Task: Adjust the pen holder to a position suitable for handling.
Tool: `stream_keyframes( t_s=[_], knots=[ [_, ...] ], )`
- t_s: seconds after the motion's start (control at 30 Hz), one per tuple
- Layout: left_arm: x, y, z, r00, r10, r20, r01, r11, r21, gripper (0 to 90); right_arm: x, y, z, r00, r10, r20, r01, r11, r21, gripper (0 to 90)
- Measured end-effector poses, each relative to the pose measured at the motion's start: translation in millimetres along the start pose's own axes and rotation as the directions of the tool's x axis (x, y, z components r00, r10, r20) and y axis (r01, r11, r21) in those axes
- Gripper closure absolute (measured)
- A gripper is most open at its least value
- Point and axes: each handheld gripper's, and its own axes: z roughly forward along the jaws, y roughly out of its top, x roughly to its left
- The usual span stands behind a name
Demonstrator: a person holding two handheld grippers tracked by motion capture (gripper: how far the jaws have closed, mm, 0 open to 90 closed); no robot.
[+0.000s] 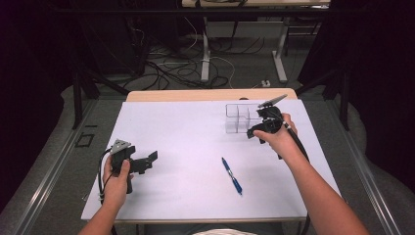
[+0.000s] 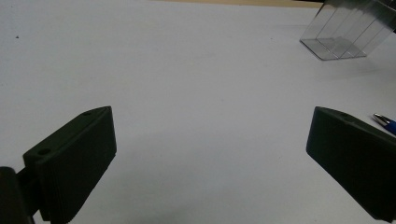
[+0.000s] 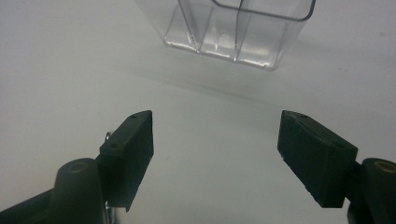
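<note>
At 1 o'clock on the white table (image 1: 161,127), my right claw (image 1: 255,131) hangs spread and empty just beside the clear organizer (image 1: 238,117), probably lining up on it. My left claw (image 1: 149,162) rests spread at 8 o'clock. Between them, at 5 o'clock, lies the blue pen (image 1: 231,176).

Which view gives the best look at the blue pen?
The high view: the whole blue pen lies in plain sight on the white table. The left gripper view catches just its tip at the right edge.
</note>
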Motion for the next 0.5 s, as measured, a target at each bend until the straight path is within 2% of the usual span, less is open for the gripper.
stream_keyframes(
  t_s=[0.03,0.3,0.4,0.43,0.5],
  knots=[
    [0.0,0.0,-0.1,1.0000,0.001,0.001,-0.001,1.0000,0.001,1.7,2.1,-5.7,0.6,0.9999,-0.004,-0.012,0.004,1.000,0.001,26.5],
    [0.0,-0.3,0.0,1.0000,0.001,0.000,-0.001,1.0000,0.002,1.7,11.8,-20.7,3.6,0.9995,-0.026,-0.017,0.026,0.999,0.037,26.6],
    [-0.1,-0.3,0.1,1.0000,0.002,0.001,-0.002,1.0000,0.003,1.7,16.4,-25.1,5.8,0.9986,-0.041,-0.034,0.042,0.999,0.034,27.8],
    [-0.1,-0.4,0.1,1.0000,0.003,0.001,-0.003,1.0000,0.003,1.7,18.5,-26.2,5.4,0.9983,-0.046,-0.035,0.048,0.997,0.057,27.9],
    [-0.2,-0.4,0.1,1.0000,0.003,0.001,-0.003,1.0000,0.003,1.7,20.9,-28.5,6.9,0.9970,-0.060,-0.048,0.063,0.996,0.068,28.8]
  ],
)
